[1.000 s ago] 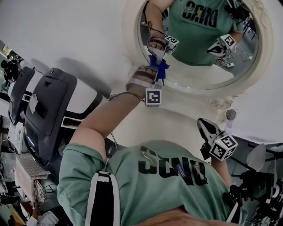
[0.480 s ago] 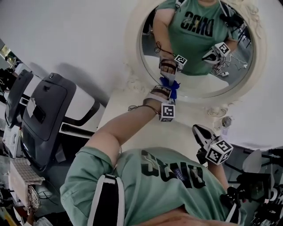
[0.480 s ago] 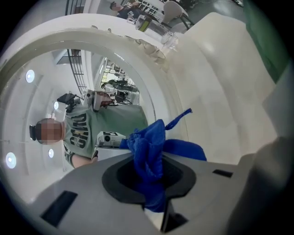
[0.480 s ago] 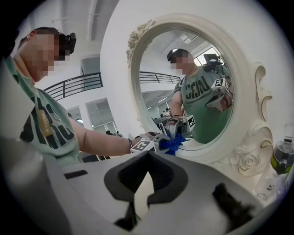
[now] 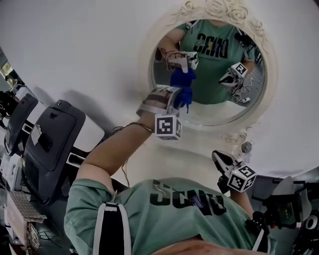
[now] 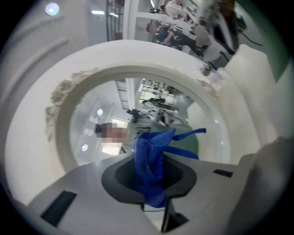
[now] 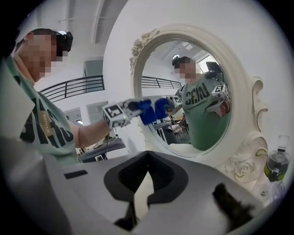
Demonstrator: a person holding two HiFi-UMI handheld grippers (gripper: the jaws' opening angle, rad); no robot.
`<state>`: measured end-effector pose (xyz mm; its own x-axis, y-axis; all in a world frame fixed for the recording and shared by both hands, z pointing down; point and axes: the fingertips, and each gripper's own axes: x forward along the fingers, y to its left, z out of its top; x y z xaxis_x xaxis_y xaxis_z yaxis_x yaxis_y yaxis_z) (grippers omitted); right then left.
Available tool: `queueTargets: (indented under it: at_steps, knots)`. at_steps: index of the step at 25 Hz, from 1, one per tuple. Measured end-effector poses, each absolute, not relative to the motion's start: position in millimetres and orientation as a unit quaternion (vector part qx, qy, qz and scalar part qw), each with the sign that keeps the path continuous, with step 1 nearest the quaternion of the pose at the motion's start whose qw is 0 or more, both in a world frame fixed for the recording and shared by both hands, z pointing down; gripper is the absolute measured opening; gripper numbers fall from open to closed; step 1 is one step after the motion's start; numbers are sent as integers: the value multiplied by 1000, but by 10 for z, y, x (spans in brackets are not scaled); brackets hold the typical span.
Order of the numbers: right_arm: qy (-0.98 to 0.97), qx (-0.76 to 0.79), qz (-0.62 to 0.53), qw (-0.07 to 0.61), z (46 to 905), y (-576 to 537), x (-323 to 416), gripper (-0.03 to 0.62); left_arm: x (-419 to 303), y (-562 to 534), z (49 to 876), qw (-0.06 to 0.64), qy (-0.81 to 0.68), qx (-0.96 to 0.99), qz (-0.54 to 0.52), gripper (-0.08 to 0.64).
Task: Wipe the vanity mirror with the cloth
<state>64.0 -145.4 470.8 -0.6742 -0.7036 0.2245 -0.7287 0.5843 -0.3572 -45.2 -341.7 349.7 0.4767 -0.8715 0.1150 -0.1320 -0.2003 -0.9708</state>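
Note:
An oval vanity mirror in an ornate cream frame hangs on the white wall. My left gripper is shut on a blue cloth, and the cloth is pressed against the left part of the glass, meeting its own reflection. In the left gripper view the cloth bunches between the jaws, with the glass right behind. My right gripper is held low below the mirror, shut and empty. In the right gripper view its jaws meet at the tips, and the cloth touches the mirror.
A small bottle stands by the frame's lower right corner, also visible as a bottle in the right gripper view. The white vanity top runs under the mirror. Dark padded equipment sits at the left.
My left gripper has carried the cloth up from the mirror's lower edge onto the left part of the glass. The right gripper has stayed low.

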Motion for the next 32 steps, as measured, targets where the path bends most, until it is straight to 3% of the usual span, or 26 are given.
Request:
queueTargets:
  at_steps: [4,7,20,25,32]
  knots:
    - [-893,398,209,26,4689,-1458,606,8,-573,-3497,2134,549,454,-648,-267,87]
    - [-895,395,206,23,4675,-1466,588,8,-597,-3615,1601,559,487,-622,-252,87]
    - [-887,409,213,18,4675,-1438,717,8,-618,-3860,1373,571,524,-582,-247,81]
    - [-886,405,224,23,4732,-1506,683,8,-522,-3854,1973,571,496,-600,-259,75]
    - [-882,407,235,38,4832,-1494,736,8,-166,-3706,4163,602,378,-605,-359,77]
